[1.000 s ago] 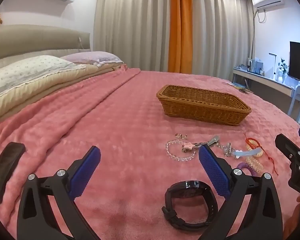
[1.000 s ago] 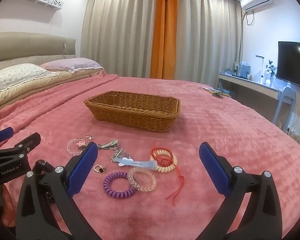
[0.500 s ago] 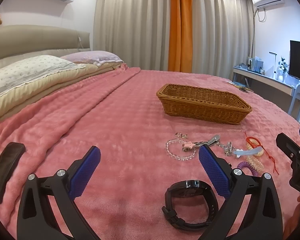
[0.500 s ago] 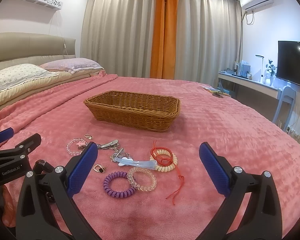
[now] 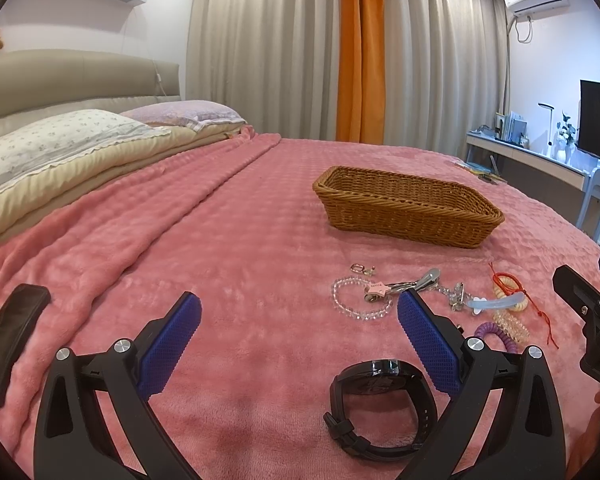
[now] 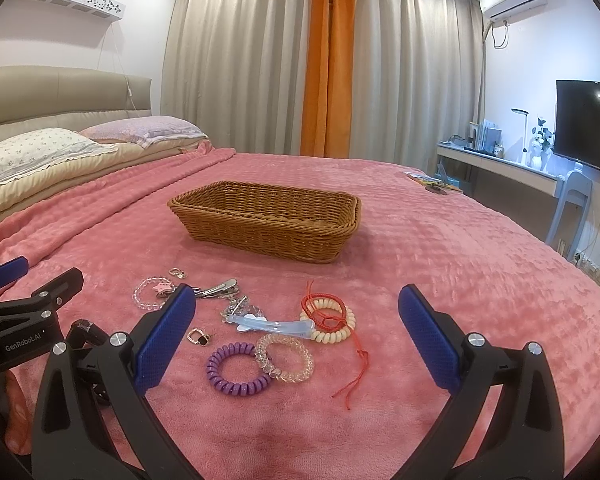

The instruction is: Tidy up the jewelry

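Left gripper (image 5: 298,330) spread wide, holding nothing; black wristwatch (image 5: 380,402) lies on the pink bed blanket (image 5: 228,240) just beside its right finger. Right gripper (image 6: 296,326) likewise spread and empty; purple coil hair tie (image 6: 238,369) and clear coil hair tie (image 6: 285,357) lie between its fingers. Brown wicker basket (image 6: 266,220) stands beyond, well apart.

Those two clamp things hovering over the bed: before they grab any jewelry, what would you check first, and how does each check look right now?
1. Left gripper open, holding nothing: ok.
2. Right gripper open, holding nothing: ok.
3. Wicker basket upright with room inside: ok.
4. Purple coil tie free of neighbours: not ok, it touches the clear coil tie.
5. Black watch lying apart from the pile: ok.
6. Red cord untangled from the beige coil tie: cannot tell.
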Demonstrator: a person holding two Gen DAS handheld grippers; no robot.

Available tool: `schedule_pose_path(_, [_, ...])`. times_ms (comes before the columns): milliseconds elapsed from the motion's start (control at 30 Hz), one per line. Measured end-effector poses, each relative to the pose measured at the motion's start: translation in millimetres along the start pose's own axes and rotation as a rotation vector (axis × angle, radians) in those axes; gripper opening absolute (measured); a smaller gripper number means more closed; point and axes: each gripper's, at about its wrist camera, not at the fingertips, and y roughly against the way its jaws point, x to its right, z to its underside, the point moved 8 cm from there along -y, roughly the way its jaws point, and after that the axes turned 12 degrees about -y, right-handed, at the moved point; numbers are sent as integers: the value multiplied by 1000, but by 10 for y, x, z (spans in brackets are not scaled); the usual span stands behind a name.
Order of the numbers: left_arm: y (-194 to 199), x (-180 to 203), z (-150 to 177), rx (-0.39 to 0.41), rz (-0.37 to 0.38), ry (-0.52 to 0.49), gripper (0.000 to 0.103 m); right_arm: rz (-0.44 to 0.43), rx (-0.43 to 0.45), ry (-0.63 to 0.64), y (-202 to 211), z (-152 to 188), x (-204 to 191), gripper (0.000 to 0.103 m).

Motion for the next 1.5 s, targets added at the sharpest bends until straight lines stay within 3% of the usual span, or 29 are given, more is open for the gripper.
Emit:
schedule_pose_path(1300, [-8, -7, -22, 0, 4, 4, 95, 0, 3, -2, -2, -3, 2, 97])
schedule_pose_path(1500, [27, -166, -30, -14, 139, 81, 95, 4, -16, -41, -22, -43, 95, 97])
